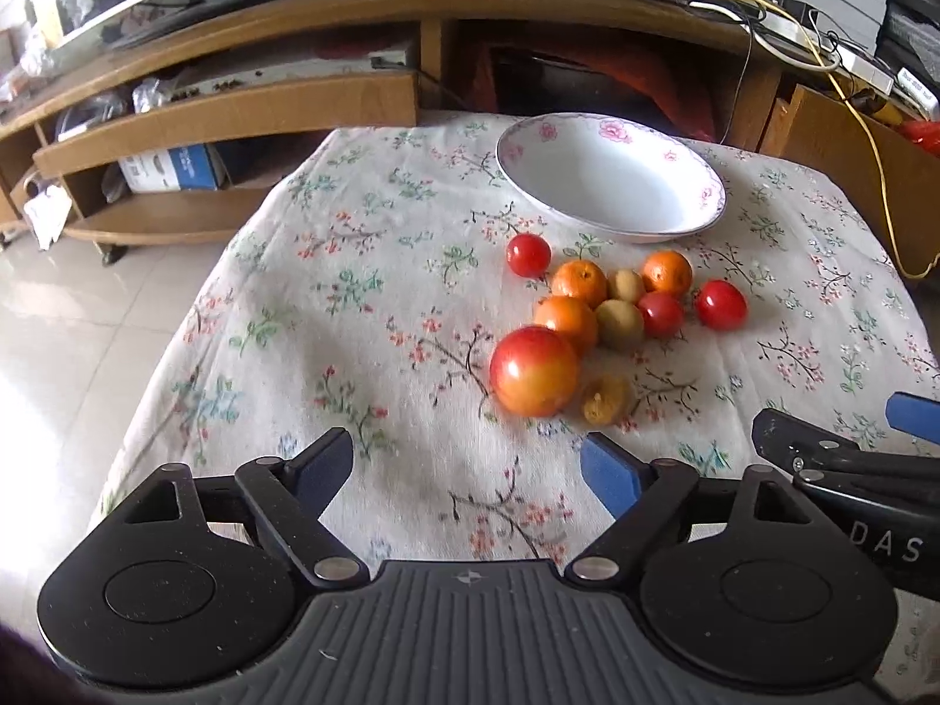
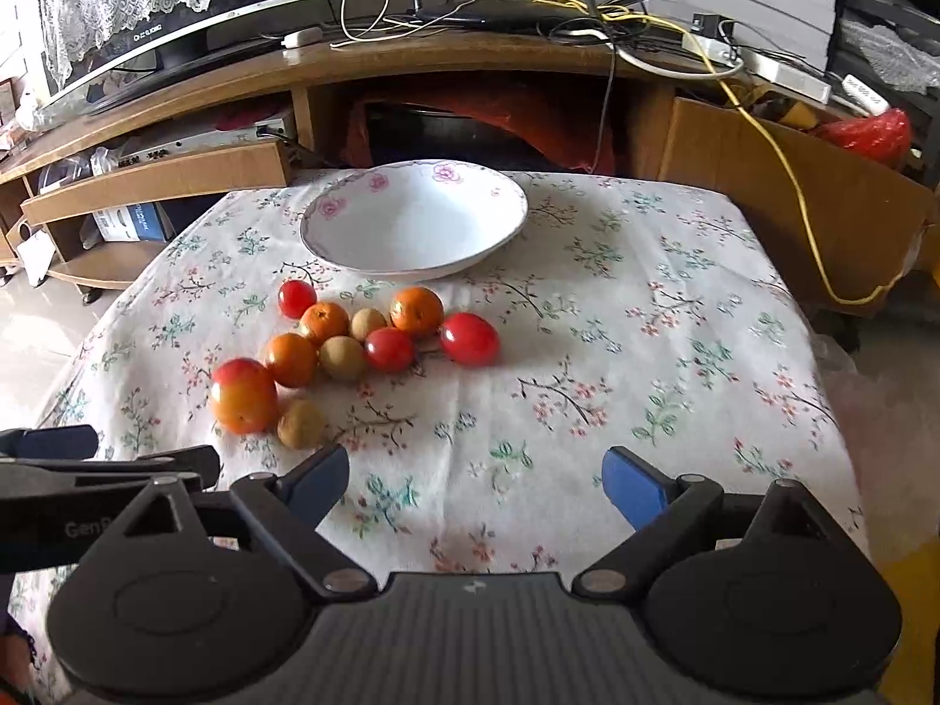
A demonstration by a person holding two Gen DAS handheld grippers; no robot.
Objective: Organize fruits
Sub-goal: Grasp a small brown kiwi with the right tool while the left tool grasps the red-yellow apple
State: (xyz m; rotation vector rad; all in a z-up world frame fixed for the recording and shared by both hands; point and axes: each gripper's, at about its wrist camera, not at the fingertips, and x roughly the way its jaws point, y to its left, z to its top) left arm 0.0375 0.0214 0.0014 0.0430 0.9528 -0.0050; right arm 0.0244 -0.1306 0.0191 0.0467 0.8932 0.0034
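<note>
Several small fruits lie in a cluster on the floral tablecloth: a large red-orange apple, oranges, red tomatoes and brownish-green fruits. An empty white bowl with pink flowers stands behind them. My left gripper is open and empty, just in front of the apple. My right gripper is open and empty, to the right of the cluster.
A wooden TV stand with shelves, a monitor and many cables stands behind the table. A cardboard box is at the back right. Tiled floor lies to the left of the table.
</note>
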